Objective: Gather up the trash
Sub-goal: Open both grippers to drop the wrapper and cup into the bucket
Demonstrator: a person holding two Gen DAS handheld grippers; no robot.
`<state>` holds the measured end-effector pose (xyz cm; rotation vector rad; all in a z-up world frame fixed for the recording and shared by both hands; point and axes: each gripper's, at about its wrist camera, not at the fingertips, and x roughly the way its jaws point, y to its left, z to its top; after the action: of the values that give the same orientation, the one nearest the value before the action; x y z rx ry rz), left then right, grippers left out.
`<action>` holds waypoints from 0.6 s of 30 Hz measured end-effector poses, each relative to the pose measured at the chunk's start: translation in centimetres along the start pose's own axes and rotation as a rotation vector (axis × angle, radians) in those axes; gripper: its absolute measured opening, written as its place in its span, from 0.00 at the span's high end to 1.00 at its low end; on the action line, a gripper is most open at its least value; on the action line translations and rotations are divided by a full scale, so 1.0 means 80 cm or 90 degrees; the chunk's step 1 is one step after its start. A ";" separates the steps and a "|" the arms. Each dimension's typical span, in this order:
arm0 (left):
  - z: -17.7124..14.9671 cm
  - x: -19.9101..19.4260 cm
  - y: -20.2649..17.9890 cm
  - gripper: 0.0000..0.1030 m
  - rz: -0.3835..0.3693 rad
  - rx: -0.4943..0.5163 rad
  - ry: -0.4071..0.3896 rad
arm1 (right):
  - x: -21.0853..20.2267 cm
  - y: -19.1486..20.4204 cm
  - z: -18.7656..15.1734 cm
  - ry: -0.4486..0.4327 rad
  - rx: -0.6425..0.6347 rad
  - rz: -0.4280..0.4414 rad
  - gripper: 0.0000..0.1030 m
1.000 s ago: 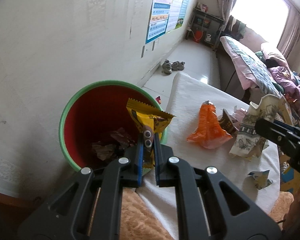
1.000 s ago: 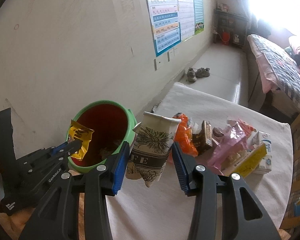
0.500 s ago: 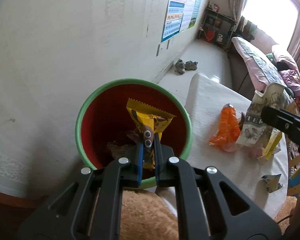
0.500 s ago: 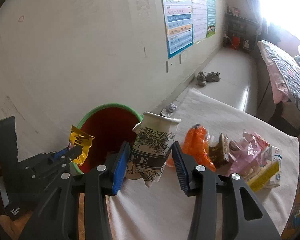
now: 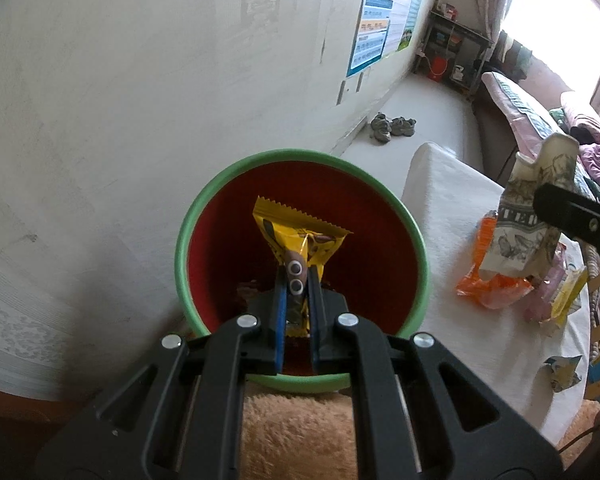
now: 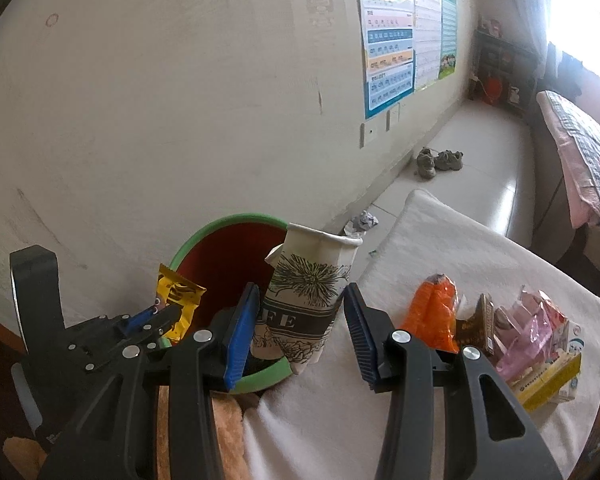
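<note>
Bin, red inside with a green rim, now sits squarely under the left gripper, which a second ago was only at its edge; its jaws are clamped on the yellow wrapper, ready to drop. Right gripper, jaws pinching the crushed paper cup, has drifted to the rim, next in line; more trash waits on the white table.

Wrapper above bin, left of table

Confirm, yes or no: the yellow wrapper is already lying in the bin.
No: the left gripper is shut on the yellow wrapper, holding it over the open bin, not dropped inside.
</note>
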<state>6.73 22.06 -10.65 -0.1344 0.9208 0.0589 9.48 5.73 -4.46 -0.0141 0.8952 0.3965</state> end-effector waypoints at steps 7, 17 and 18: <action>0.002 0.010 0.008 0.92 -0.002 -0.006 0.010 | 0.011 -0.003 0.001 0.003 0.003 -0.004 0.58; 0.008 0.027 0.012 0.91 0.001 -0.006 0.018 | 0.036 0.010 0.008 -0.008 -0.005 -0.001 0.58; 0.009 0.028 0.014 0.91 0.002 -0.007 0.019 | 0.038 0.011 0.009 -0.009 -0.007 -0.001 0.58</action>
<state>8.55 23.23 -12.10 -0.1450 0.9500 0.0647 11.41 7.67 -6.21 -0.0216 0.8796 0.3999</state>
